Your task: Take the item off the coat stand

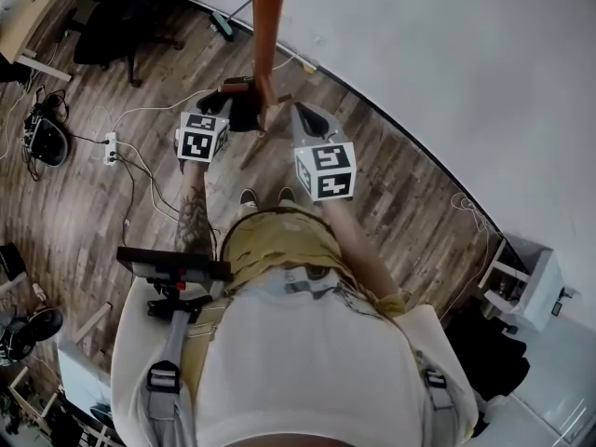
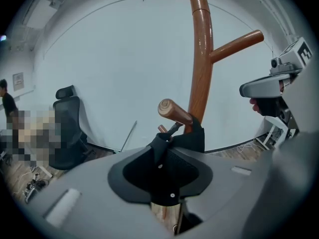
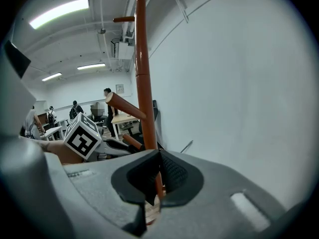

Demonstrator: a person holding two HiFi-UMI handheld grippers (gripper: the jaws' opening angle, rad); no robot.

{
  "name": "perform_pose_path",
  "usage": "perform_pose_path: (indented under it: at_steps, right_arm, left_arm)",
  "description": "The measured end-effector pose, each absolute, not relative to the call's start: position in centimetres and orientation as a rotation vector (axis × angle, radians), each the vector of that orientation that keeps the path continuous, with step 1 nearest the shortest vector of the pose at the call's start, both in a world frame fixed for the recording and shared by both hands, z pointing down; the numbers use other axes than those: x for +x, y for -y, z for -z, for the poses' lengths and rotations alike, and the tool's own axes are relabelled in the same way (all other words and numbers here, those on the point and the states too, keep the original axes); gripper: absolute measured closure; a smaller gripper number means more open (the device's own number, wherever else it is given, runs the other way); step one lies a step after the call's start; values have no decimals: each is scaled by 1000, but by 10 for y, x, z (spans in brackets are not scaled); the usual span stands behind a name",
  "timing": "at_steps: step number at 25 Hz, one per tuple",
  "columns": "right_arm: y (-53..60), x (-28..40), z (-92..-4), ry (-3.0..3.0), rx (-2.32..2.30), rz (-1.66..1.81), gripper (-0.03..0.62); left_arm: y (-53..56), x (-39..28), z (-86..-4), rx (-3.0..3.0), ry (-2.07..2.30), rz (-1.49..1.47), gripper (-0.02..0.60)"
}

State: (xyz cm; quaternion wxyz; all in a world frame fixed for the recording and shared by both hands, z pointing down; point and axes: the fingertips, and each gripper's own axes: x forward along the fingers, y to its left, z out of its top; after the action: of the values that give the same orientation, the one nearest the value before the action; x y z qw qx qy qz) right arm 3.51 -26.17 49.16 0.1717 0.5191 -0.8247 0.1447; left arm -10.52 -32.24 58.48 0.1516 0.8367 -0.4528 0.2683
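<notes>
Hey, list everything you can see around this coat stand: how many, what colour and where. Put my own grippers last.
Brown wooden coat stand: one, brown, upright before the white wall.
Black fabric item: one, black, on a lower peg against the stand.
Black office chair: one, black, left of the stand.
White power strip: one, white, on the wood plank floor, at left.
White shelf unit: one, white, at right.
People: at least three, dark clothes, far end of the room.
Left gripper: one, grey, jaw tips at the fabric item; grip unclear.
Right gripper: one, grey, jaws together, empty.
</notes>
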Motion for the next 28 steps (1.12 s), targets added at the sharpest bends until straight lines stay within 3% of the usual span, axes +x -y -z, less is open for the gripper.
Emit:
perform_pose_path:
  at_steps: [4,19,28]
  right_arm:
    - [261,43,-490,2336,1498,-428,595]
    - [260,49,-455,2434,1530,-411,595]
    - [274,48,-420,2521,1557,-358,595]
  left_arm:
    - [313,-99,-579,2411,1295,-763,569]
    - [272,-138,-511,2371,1508,-657,572]
    - [264,-161,-450,2291,1648,-428,573]
